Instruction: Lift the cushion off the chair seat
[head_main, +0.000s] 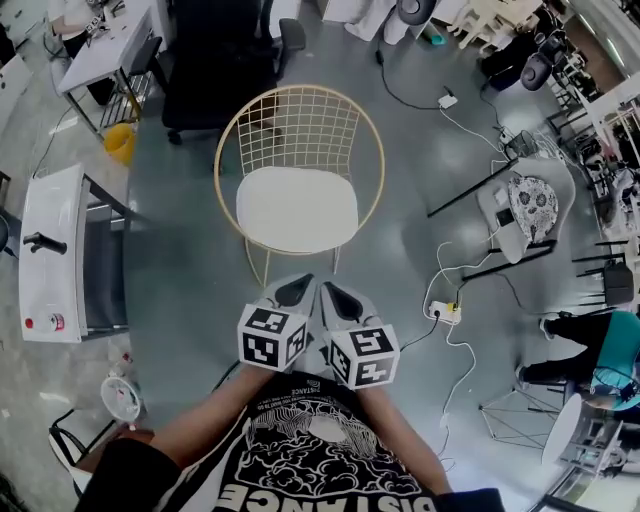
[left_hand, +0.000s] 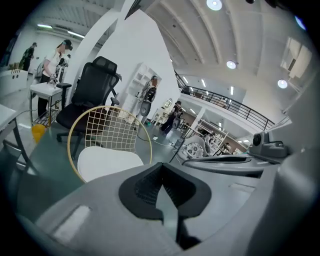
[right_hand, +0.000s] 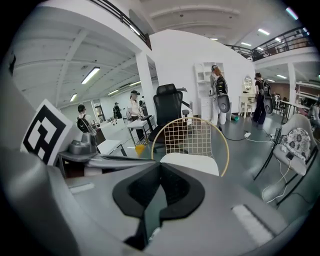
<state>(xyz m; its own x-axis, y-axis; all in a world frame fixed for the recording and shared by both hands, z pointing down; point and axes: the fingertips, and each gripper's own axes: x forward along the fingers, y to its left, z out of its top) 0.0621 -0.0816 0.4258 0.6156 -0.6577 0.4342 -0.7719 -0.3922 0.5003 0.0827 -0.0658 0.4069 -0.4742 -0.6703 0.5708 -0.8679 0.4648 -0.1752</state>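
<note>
A white cushion (head_main: 297, 208) lies on the seat of a gold wire chair (head_main: 300, 125) standing in the middle of the grey floor. My left gripper (head_main: 295, 290) and right gripper (head_main: 340, 298) are held side by side just in front of the chair's front edge, short of the cushion. Both are shut with nothing between their black pads. From the left gripper (left_hand: 162, 167) the cushion (left_hand: 107, 162) appears ahead and to the left. From the right gripper (right_hand: 161, 166) the cushion (right_hand: 190, 162) lies straight ahead below the chair's wire back (right_hand: 192, 135).
A black office chair (head_main: 215, 60) stands behind the wire chair. A white table (head_main: 55, 250) is at the left, with a yellow bin (head_main: 120, 142) beyond it. Cables and a power strip (head_main: 445, 312) lie on the floor to the right, near a patterned chair (head_main: 530, 205). People stand in the background.
</note>
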